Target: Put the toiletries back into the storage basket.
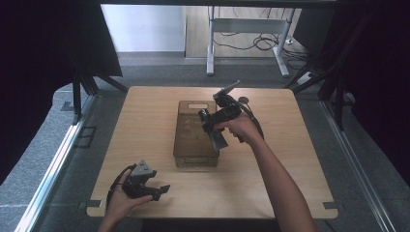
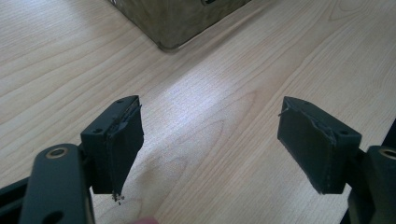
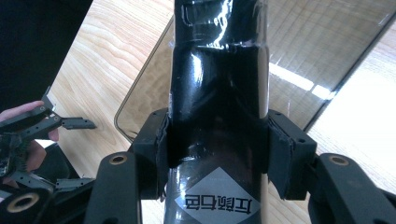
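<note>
The object in hand is a glossy black bottle-shaped container with a grey diamond label (image 3: pixel 217 198). It is clamped between the jaws of the right gripper (image 3: pixel 217 149), above a translucent smoky-brown rectangular plastic bin (image 1: pixel 196 133) that sits at the centre of the light wooden table (image 1: pixel 145 121).

Handling judgement: the container's shiny, reflective surface suggests hard, smooth plastic or glass, so it is probably stiff and slippery. The pads press on opposite sides of the body just above the label. A hold on this straight part looks safer than one on a narrowing section, where a smooth wall could slide out. Weight cannot be told.

Right hand (image 1: pixel 239 126): the forearm reaches forward from the bottom of the high view and holds its gripper over the bin's right half, the container pointing down and toward the person.

Left gripper (image 1: pixel 145 186): it rests near the table's near-left corner, well apart from the bin. In the left gripper view its jaws stand wide apart with bare wood between them; the pads (image 2: pixel 123 144) show frayed edges. The bin's rounded corner (image 2: pixel 170 44) lies ahead of it.
</note>
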Demonstrator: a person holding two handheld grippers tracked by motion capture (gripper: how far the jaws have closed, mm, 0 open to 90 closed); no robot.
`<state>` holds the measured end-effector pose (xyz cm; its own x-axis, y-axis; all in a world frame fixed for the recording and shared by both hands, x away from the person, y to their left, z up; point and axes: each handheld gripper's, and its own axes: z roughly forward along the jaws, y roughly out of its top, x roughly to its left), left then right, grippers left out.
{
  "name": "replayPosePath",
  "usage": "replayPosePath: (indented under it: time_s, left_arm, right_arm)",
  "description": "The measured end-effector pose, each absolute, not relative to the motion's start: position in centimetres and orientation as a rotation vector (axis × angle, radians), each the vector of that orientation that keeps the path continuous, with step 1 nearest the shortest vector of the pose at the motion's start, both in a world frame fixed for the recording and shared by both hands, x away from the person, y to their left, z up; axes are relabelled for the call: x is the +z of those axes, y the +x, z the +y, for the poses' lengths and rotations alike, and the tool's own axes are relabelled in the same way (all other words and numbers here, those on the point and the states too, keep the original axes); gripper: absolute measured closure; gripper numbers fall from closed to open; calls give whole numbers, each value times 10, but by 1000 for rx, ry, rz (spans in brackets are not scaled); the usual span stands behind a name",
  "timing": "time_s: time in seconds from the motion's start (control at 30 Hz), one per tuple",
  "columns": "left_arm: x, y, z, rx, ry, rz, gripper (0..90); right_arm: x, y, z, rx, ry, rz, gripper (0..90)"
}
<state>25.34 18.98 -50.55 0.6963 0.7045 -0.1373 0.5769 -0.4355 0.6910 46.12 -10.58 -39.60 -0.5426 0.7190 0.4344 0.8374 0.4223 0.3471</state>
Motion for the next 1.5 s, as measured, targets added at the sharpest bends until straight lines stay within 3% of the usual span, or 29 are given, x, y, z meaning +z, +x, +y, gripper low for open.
replayPosePath:
  time_s: [0.67, 1.5]
  left_arm:
    - [-505, 254, 186, 217, 2166, 965, 225]
    - [-506, 254, 186, 210, 2178, 952, 225]
  right_arm:
    - [-400, 473, -78, -761, -1384, -2447, 475]
    - [-431, 486, -51, -700, -1483, -2379, 475]
